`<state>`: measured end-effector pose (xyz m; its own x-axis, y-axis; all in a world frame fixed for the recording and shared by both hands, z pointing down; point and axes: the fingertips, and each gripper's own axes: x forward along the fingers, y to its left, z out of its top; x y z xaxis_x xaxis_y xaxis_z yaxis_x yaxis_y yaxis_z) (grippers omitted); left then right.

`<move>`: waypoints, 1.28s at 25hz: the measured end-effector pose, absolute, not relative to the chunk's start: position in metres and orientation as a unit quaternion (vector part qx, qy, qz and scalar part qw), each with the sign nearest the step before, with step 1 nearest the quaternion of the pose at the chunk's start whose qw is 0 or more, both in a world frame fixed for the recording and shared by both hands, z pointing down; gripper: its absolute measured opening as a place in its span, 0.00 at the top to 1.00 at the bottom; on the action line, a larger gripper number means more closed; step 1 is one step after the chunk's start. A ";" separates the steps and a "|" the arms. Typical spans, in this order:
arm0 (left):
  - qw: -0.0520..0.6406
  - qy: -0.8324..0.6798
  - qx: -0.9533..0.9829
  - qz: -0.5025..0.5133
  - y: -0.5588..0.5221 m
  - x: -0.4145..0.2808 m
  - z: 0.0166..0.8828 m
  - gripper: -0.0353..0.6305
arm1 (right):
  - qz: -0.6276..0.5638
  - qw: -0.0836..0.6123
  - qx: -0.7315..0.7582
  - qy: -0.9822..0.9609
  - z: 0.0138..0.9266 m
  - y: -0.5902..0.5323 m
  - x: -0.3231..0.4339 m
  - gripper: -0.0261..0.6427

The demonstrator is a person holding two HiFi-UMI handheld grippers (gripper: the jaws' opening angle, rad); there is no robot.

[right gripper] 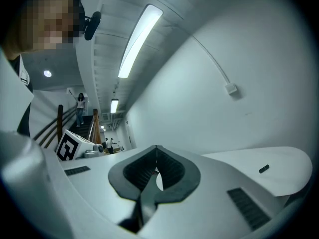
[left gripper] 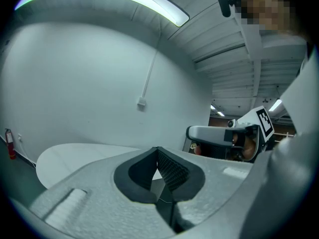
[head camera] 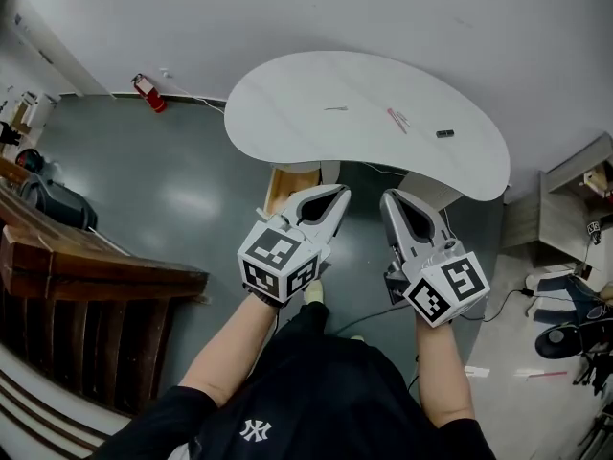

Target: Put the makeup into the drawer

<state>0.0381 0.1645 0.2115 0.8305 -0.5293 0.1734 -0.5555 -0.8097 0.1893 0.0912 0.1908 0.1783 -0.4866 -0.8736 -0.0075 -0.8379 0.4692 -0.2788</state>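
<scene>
Nearest, left hand-held gripper [head camera: 336, 198] and right hand-held gripper [head camera: 392, 202] were closed on nothing, short of the desk [head camera: 287, 94]. Makeup [head camera: 397, 120] lay on it, drawer [head camera: 291, 184] beneath. Risk: thin pieces could skid under a pinch.

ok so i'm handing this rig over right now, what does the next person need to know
Left gripper: jaws shut, empty, held in the air short of the white table.
Right gripper: shut, empty, beside it.
On the table: a thin pale item, a pinkish item and a dark item.
What looks like an open wooden drawer sits under the table's near edge.
Done: nothing picked up. Left: all of it.
</scene>
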 end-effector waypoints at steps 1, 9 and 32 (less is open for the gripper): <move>0.118 -0.284 0.950 0.058 0.152 0.034 0.214 0.93 | -0.121 0.073 -0.505 0.851 0.180 0.178 0.088 0.94; 0.119 -0.263 0.955 0.073 0.079 0.010 0.230 0.93 | -0.126 0.058 -0.521 0.843 0.191 0.102 0.059 0.94; 0.052 -0.305 0.937 0.163 -0.127 0.077 0.311 0.93 | -0.183 0.050 -0.490 0.851 0.261 -0.113 0.120 0.94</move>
